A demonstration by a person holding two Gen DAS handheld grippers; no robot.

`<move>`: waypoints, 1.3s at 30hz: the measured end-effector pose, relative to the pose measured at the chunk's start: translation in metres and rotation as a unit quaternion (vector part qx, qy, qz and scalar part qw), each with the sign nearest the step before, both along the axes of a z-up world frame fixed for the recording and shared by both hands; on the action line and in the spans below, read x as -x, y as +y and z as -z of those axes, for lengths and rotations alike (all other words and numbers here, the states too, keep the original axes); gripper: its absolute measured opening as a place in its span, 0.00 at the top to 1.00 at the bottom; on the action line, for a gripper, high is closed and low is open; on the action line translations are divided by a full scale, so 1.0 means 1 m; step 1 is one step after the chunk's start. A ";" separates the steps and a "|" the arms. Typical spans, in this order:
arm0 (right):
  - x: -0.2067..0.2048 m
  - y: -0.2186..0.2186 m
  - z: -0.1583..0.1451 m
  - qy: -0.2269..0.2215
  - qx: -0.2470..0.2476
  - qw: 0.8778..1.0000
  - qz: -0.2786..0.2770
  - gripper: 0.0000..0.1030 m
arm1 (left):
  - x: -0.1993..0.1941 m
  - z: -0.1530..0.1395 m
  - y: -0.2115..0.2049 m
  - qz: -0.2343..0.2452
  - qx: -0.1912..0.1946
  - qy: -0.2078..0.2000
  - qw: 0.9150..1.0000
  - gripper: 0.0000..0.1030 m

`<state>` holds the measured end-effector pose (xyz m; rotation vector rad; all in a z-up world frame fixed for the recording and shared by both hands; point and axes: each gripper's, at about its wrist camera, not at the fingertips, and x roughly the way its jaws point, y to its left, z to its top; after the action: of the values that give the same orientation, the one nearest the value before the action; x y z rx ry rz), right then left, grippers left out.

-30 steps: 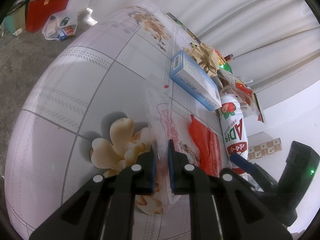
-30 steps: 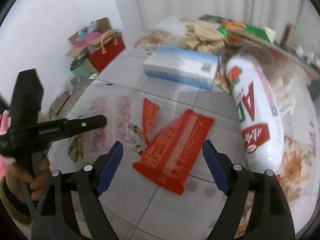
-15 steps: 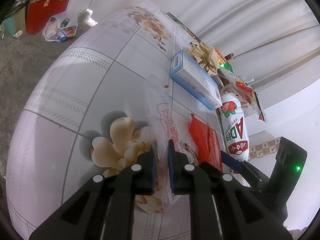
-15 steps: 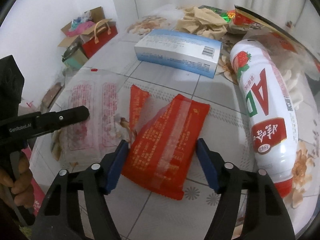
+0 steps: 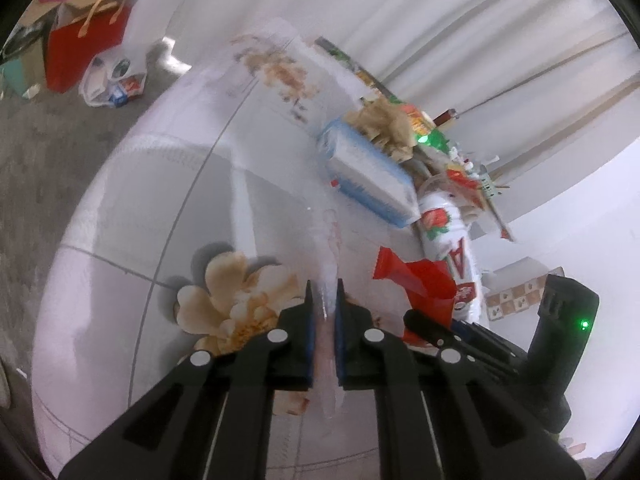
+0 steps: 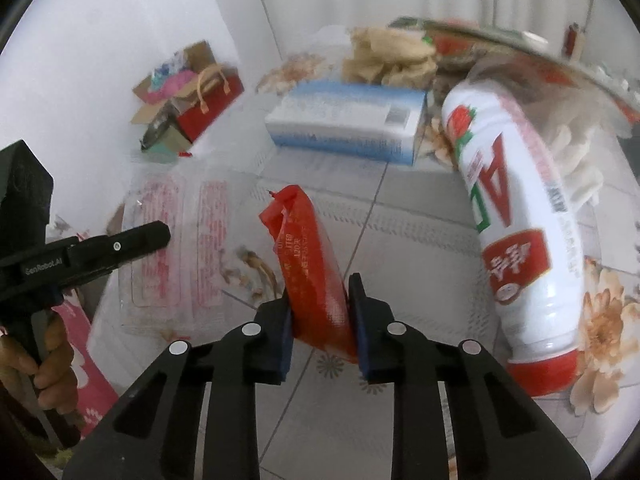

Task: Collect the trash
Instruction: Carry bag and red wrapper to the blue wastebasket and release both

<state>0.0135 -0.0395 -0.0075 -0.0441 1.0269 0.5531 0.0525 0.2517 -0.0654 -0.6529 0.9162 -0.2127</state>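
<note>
A clear plastic wrapper (image 5: 326, 256) with red print hangs edge-on between the pads of my left gripper (image 5: 322, 292), which is shut on it. In the right wrist view the same clear wrapper (image 6: 176, 248) lies partly lifted off the floral table (image 6: 400, 208), with the left gripper (image 6: 160, 236) at its near edge. A red snack wrapper (image 6: 316, 272) stands crumpled upright between the pads of my right gripper (image 6: 320, 292). Its jaws are closing and the pads press on it. The left wrist view shows the red wrapper (image 5: 420, 284) and the right gripper (image 5: 440, 336) at lower right.
A white bottle with a strawberry label (image 6: 512, 208) lies to the right. A blue and white box (image 6: 348, 120) and crumpled brown paper (image 6: 388, 60) sit behind. A red gift bag (image 6: 208, 104) and boxes stand on the floor beyond the table's left edge. A hand (image 6: 52, 368) holds the left gripper.
My right gripper's jaws came in from wide apart and squeezed the flat red wrapper into an upright fold. The left gripper rose a little, lifting the clear wrapper.
</note>
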 end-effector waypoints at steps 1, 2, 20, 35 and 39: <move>0.003 -0.005 -0.005 -0.006 -0.009 1.000 0.000 0.78 | 0.001 -0.007 0.000 0.003 -0.001 -0.006 1.000 0.94; 0.005 -0.010 -0.012 -0.015 -0.021 1.000 0.001 0.78 | 0.001 -0.014 -0.002 0.007 -0.002 -0.013 1.000 0.94; 0.061 -0.259 -0.092 -0.148 -0.196 0.930 0.275 0.77 | -0.083 -0.156 -0.232 0.313 -0.041 -0.133 0.939 0.94; 0.063 -0.533 0.114 0.072 -0.290 0.774 0.558 0.76 | -0.173 0.003 -0.633 0.516 -0.148 0.088 0.839 0.93; 0.037 -0.555 0.161 0.119 -0.300 0.752 0.575 0.74 | -0.189 0.057 -0.678 0.518 -0.194 0.116 0.825 0.93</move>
<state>-0.0231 -0.5949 -0.1681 1.1996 0.8768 -0.2982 0.2412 -0.4266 -0.1228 0.2762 1.4420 -0.9048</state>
